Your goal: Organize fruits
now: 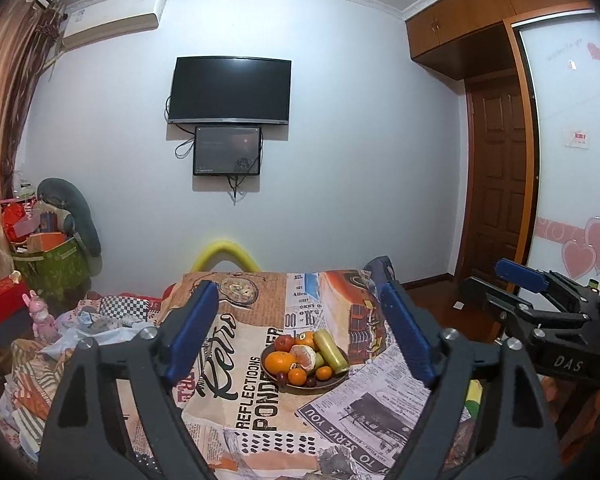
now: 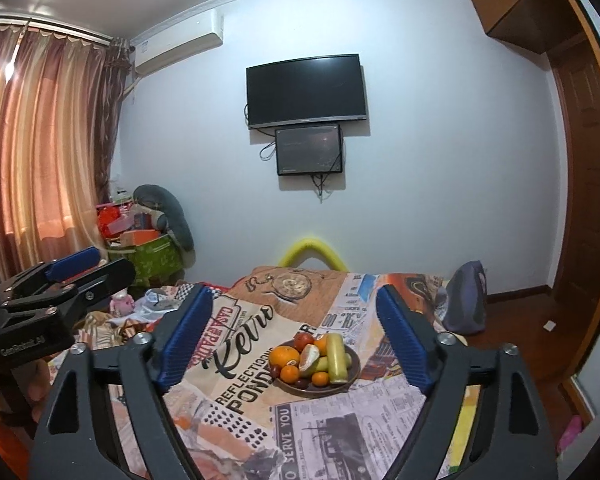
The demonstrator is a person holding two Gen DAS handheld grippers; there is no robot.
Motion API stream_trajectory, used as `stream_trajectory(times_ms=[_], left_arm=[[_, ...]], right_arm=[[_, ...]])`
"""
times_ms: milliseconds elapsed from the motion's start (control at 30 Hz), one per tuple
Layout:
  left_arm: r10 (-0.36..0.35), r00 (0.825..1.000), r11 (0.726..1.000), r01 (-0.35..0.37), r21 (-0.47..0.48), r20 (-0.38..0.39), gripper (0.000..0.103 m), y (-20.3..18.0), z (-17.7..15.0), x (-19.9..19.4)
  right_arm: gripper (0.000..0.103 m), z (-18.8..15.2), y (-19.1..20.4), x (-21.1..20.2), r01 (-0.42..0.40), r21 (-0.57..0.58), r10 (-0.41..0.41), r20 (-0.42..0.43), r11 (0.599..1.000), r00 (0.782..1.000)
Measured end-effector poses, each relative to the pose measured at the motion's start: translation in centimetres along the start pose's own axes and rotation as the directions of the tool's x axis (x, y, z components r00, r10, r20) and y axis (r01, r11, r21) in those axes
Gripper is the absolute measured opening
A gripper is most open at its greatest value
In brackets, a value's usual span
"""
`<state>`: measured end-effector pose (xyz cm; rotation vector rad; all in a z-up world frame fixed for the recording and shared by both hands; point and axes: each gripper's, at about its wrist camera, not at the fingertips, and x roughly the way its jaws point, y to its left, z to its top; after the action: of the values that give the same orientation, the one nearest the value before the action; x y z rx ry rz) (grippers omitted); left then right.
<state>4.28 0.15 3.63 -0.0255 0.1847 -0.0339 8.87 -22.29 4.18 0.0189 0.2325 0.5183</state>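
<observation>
On the newsprint-patterned tablecloth (image 1: 260, 420) sits the brown plate (image 1: 336, 381), heaped with oranges (image 1: 280, 361), a peeled mandarin (image 1: 303, 356), a red apple (image 1: 285, 343) and a yellow-green bottle-shaped piece (image 1: 331, 350). Both the left gripper (image 1: 300, 336) and right gripper (image 2: 296, 338) hang back from it, fingers spread wide and empty. Risk: nudging the crowded pile could roll small fruit off the rim.

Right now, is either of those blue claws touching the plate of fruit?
Apart. Both wrist views show the left gripper and right gripper open, empty, with the plate farther out on bare cloth.
</observation>
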Motion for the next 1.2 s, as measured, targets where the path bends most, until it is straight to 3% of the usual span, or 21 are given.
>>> stream_trajectory(times_ms=[100,400,1200], left_arm=[[0.010,1.000,1.000,-0.010,0.005,0.008,0.097,-0.2,-0.1,-0.1],[0.013,1.000,1.000,-0.013,0.019,0.005,0.100,-0.5,-0.5,0.1],[0.001,1.000,1.000,-0.001,0.005,0.000,0.102,-0.4,-0.8,0.2]], right_arm=[[0.093,-0.1,0.0,-0.1,0.012,-0.001,-0.012,0.000,1.000,1.000],[0.102,-0.4,0.0,-0.6,0.053,-0.012,-0.052,0.016,0.999,0.998],[0.103,-0.2,0.1,-1.0,0.063,-0.007,-0.063,0.023,0.998,0.998]])
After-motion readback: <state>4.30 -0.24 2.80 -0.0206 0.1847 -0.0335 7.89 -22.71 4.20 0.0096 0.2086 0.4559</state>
